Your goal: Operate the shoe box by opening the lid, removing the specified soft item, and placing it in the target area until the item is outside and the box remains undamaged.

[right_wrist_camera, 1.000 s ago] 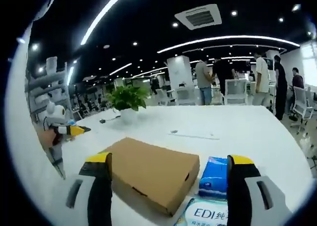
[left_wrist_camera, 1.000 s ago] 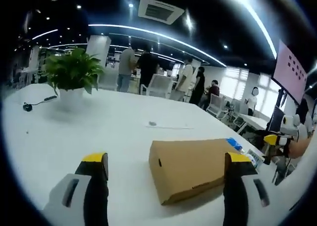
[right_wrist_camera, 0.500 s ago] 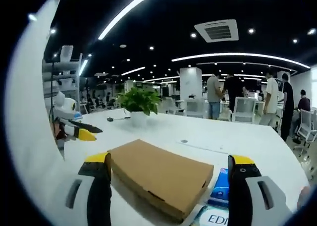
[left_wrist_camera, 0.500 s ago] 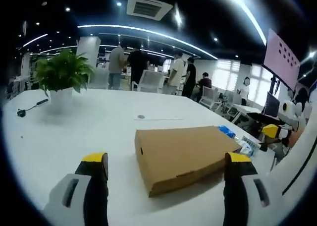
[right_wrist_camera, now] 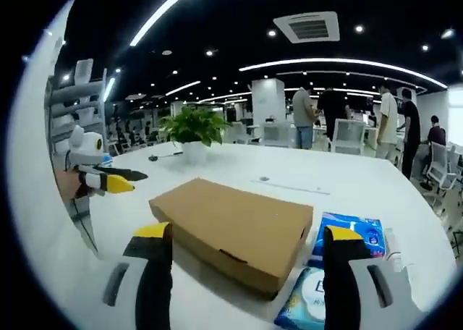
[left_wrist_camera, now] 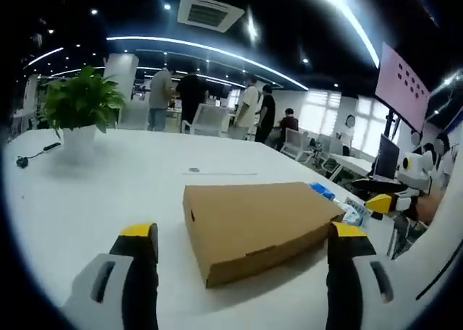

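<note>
Left gripper [left_wrist_camera: 242, 252] and right gripper [right_wrist_camera: 244, 255] both hang wide open, holding nothing — the shoe box [left_wrist_camera: 257, 225] (lid shut) lies flat on the white counter [left_wrist_camera: 116, 192] ahead, blue tissue packs [right_wrist_camera: 346, 236] touching its side.

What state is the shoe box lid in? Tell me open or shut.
Shut. The shoe box lies flat on the white table with its lid down all round; the right gripper view shows the same closed top. Neither gripper touches it.
</note>
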